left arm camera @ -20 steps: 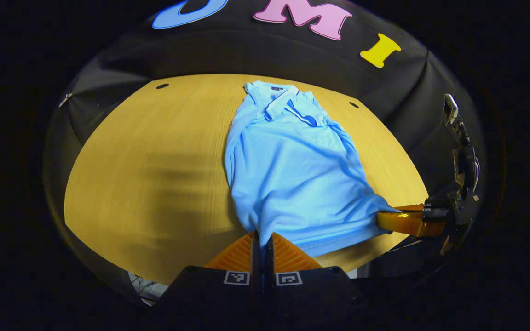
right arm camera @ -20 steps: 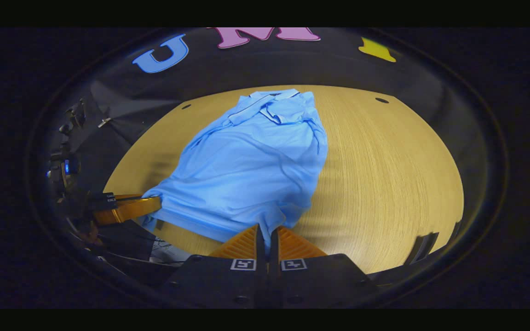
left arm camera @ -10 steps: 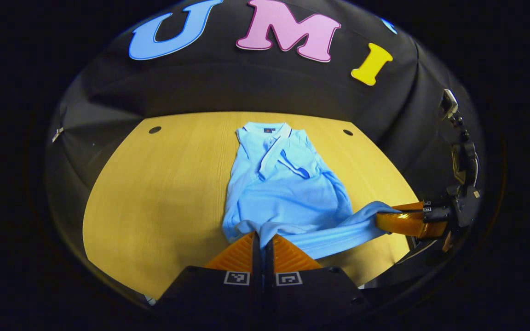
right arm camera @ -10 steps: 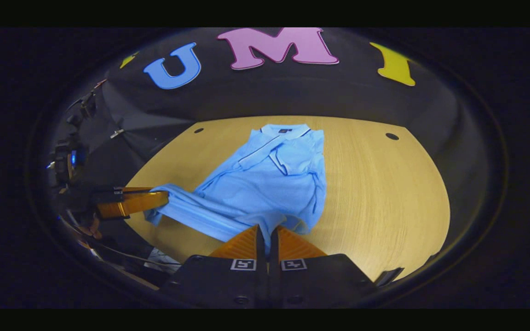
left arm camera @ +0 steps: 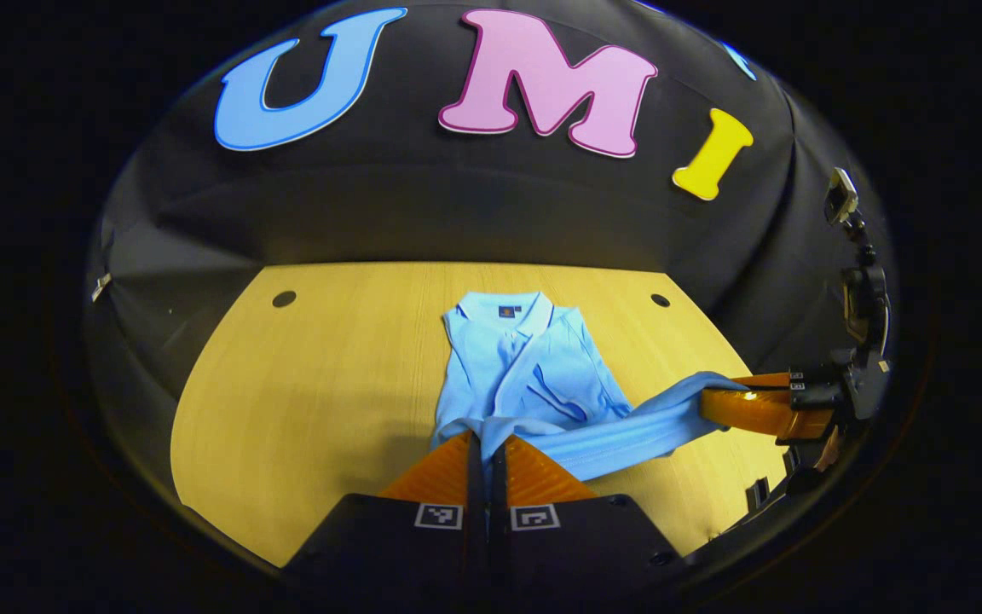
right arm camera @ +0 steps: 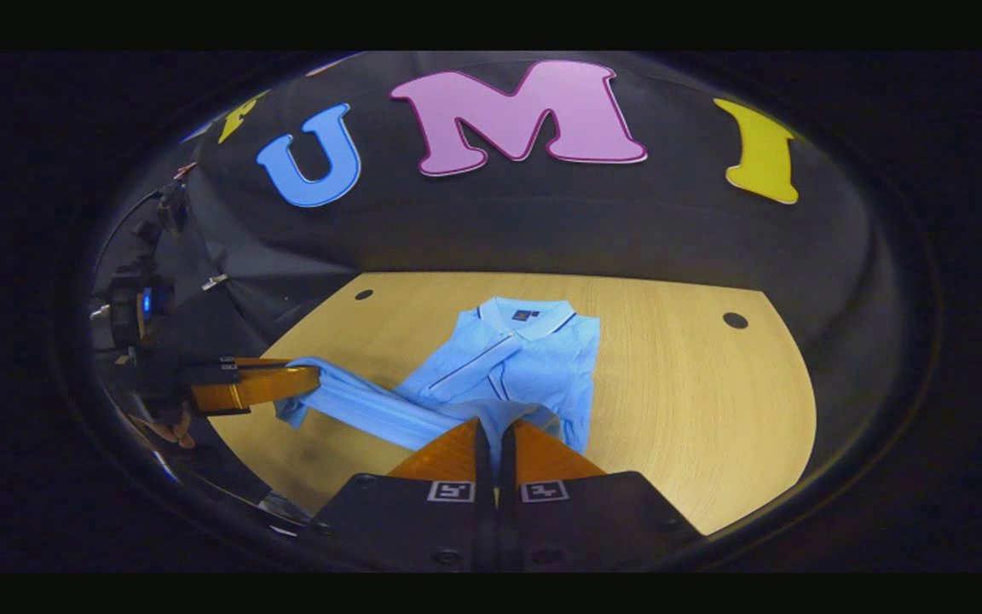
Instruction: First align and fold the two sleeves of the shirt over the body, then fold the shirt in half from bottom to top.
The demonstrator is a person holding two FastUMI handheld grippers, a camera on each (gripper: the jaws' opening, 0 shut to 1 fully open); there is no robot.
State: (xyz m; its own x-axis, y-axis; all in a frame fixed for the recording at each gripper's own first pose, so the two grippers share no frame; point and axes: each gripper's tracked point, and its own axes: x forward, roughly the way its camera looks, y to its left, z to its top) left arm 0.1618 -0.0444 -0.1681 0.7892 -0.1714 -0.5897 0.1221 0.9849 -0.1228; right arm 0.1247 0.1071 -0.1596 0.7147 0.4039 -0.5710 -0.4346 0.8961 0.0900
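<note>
Near the collar [left arm camera: 498, 309], on the table [left arm camera: 312, 384], the shirt [left arm camera: 534, 375] lies sleeves-in; both grippers [left arm camera: 487, 443] [right arm camera: 498, 439] pinch its hem [left arm camera: 619, 435], the 2 corners raised. Uneven travel could skew the fold.

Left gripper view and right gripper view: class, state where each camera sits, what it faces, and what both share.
Left gripper view: rides the left hand-held gripper, facing the collar; its fingers pinch the shirt hem; the other gripper is at right.
Right gripper view: rides the right hand-held gripper, facing the collar; its fingers pinch the hem; the other gripper is at left.
Shared: shirt, table, booth wall.
</note>
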